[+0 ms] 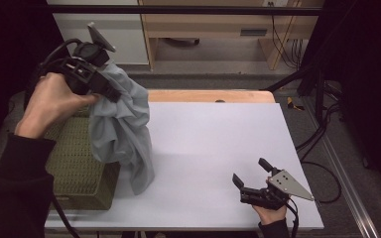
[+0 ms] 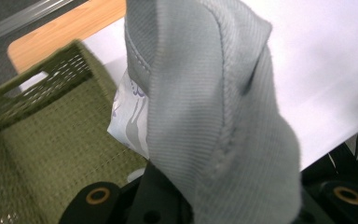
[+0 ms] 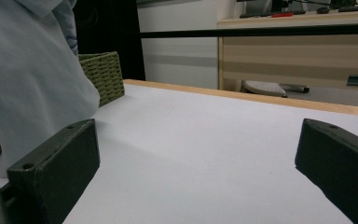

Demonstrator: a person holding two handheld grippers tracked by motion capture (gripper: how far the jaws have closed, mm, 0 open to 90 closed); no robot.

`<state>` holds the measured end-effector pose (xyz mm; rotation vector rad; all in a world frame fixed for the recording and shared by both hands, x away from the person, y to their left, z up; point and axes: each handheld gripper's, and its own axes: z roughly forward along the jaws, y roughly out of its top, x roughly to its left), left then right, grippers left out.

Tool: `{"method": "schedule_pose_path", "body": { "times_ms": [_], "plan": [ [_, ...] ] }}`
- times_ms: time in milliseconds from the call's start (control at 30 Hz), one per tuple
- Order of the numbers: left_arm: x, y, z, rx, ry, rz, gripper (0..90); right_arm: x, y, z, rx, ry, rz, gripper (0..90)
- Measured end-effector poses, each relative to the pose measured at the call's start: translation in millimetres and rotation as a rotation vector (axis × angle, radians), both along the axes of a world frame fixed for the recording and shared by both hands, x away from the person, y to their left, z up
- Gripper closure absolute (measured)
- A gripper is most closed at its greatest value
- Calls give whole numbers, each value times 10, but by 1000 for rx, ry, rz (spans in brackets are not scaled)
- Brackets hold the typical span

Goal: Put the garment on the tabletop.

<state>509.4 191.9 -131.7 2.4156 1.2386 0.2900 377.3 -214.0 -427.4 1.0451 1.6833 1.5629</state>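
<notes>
Writing on the garment's white inner label (image 2: 129,119) is too blurred to read. Left tongs (image 1: 110,93) clamp the grey garment (image 1: 121,126), hanging beside the green woven basket (image 1: 77,163). Right tongs (image 1: 250,173) rest wide open, empty, on the white desk (image 1: 213,144).

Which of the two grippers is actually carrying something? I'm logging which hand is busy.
The left gripper, raised above the green basket, is shut on the grey garment hanging from it. The right gripper rests open on the white table, holding nothing.
</notes>
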Motion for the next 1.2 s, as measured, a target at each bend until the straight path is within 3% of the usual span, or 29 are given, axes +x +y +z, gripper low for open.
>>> {"method": "schedule_pose_path", "body": {
  "times_ms": [267, 533, 667, 867, 1200],
  "plan": [
    [-55, -401, 21, 25, -10, -86, 818, 0, -7, 11, 15, -1, -1, 1],
    [-112, -756, 64, 1, -27, -154, 818, -7, -18, 22, 16, -8, 4, 1],
    [-125, -875, 46, 2, -16, -195, 818, -11, -25, 28, 14, -10, 3, 1],
    [-88, -995, -141, 28, -5, -232, 817, -12, -25, 29, 16, -14, 6, 1],
    [12, -1130, -596, 32, 29, -269, 813, -13, -20, 12, 30, -1, 6, 1]
  ]
}}
